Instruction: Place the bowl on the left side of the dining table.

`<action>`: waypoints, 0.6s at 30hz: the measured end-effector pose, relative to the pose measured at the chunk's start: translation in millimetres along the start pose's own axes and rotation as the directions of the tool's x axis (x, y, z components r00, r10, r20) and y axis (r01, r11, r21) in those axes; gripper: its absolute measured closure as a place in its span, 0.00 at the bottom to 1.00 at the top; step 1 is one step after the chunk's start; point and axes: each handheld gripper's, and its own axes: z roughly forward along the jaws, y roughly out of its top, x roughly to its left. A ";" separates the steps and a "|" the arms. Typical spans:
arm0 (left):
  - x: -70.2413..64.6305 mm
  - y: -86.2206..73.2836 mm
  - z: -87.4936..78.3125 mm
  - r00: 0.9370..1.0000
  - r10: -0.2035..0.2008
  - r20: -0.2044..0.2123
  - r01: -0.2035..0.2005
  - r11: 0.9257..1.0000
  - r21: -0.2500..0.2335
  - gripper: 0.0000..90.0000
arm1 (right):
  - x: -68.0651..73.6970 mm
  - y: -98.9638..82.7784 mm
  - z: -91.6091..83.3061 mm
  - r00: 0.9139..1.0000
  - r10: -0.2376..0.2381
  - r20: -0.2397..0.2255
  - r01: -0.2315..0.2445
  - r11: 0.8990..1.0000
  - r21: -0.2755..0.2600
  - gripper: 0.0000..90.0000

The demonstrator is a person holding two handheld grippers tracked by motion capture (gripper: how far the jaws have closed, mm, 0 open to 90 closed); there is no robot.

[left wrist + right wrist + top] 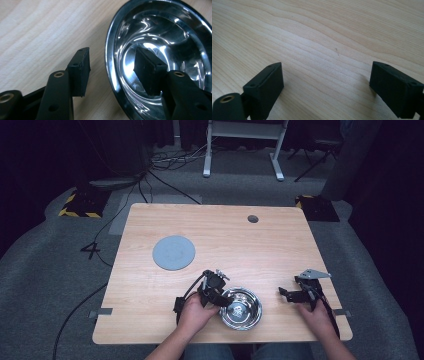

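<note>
A shiny steel bowl (251,294) stands near the table's front edge, between the person's hands. My left gripper (222,296) is at the bowl's left side. In the left gripper view its jaws straddle the bowl's rim (109,75): one pad (80,72) hangs outside over the wood, the other pad (147,72) is inside the bowl. A gap shows between the outer pad and the rim, so the left gripper (111,53) is open. My right gripper (289,286) rests to the right of the bowl, apart from it. The right gripper (325,75) is open over bare wood.
A flat grey round disc (173,252) lies on the left half of the wooden table (280,245). A small dark hole (253,218) sits near the far edge. Cables trail across the grey floor to the left, and a white desk frame stands beyond the table.
</note>
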 end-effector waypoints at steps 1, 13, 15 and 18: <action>-1.2 -0.2 1.8 1.000 0.009 0.010 -0.009 1.000 0.005 0.53 | 0.0 0.0 0.0 1.000 0.000 0.000 0.000 1.000 0.001 0.13; -14.5 -4.0 9.7 0.994 0.090 -0.061 -0.087 0.995 0.052 0.78 | 0.0 0.0 0.0 1.000 0.000 0.000 0.000 1.000 0.000 0.13; -16.7 -4.4 9.3 0.991 0.113 -0.070 -0.110 0.993 0.052 0.82 | 0.0 0.0 0.0 1.000 0.000 0.000 0.000 1.000 0.000 0.13; -17.7 -3.3 8.2 0.991 0.122 -0.050 -0.120 0.992 0.039 0.86 | 0.0 0.0 0.0 1.000 0.000 0.000 0.000 1.000 0.000 0.13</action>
